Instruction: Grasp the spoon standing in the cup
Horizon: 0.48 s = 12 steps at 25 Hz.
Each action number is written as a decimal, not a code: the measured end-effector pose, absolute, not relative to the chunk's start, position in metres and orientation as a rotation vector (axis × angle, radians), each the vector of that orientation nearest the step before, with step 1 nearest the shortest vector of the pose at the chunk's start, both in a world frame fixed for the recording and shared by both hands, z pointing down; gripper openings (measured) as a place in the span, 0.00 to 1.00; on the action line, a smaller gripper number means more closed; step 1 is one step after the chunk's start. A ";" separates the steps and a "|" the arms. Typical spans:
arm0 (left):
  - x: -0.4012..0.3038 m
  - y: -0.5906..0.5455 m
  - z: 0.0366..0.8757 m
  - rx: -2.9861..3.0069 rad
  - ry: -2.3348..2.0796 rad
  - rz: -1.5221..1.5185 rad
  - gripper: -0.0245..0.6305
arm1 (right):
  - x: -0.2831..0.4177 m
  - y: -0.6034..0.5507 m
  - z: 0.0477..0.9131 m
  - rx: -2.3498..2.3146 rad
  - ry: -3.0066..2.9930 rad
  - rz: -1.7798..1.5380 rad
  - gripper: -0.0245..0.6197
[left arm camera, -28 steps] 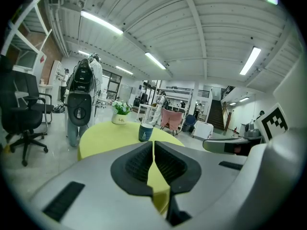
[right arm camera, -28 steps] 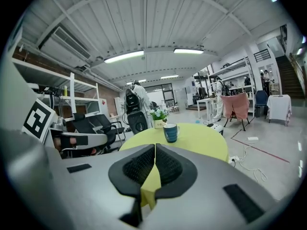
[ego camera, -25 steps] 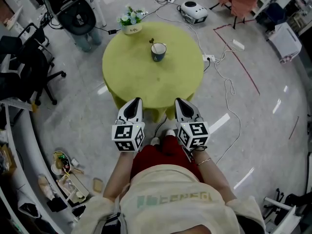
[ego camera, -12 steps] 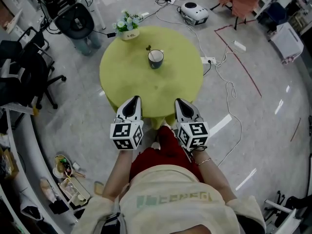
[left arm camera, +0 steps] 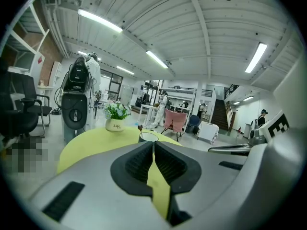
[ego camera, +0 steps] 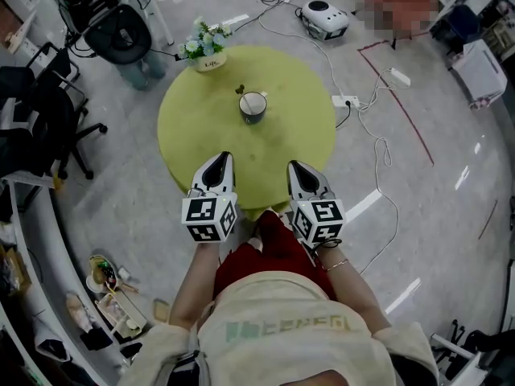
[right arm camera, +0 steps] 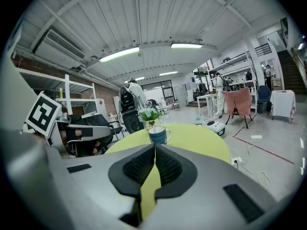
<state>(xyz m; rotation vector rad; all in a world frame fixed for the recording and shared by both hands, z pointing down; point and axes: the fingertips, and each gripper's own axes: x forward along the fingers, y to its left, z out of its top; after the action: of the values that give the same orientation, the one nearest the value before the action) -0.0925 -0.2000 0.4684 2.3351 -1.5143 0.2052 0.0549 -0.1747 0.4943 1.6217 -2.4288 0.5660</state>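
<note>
Approach continues: left gripper (ego camera: 218,159) and right gripper (ego camera: 296,166) (both pressed shut, empty) now reach the table (ego camera: 193,131), cup (ego camera: 253,108) and spoon (ego camera: 241,91) still well ahead.

From our left gripper (ego camera: 219,161) and right gripper (ego camera: 296,167) at the 6 o'clock edge of the table (ego camera: 298,127), we have bare top all the way to the cup (ego camera: 253,107). Only the flower pot (ego camera: 203,51) stands on it otherwise, at the 11 o'clock rim, well apart from the cup.
</note>
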 end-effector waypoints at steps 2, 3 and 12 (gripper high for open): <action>-0.090 -0.210 0.469 2.329 -1.522 0.207 0.08 | 0.058 -0.185 0.496 1.613 -2.431 0.571 0.10; -0.088 -0.216 0.469 2.327 -1.526 0.208 0.08 | 0.059 -0.190 0.497 1.609 -2.433 0.574 0.10; -0.080 -0.265 0.477 2.288 -1.543 0.216 0.09 | 0.067 -0.235 0.507 1.561 -2.432 0.598 0.10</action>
<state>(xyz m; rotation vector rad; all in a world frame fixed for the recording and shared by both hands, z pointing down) -0.0798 -0.2651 0.4773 2.2880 -1.5432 0.2163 0.0666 -0.2347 0.5070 1.5613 -2.4316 0.5975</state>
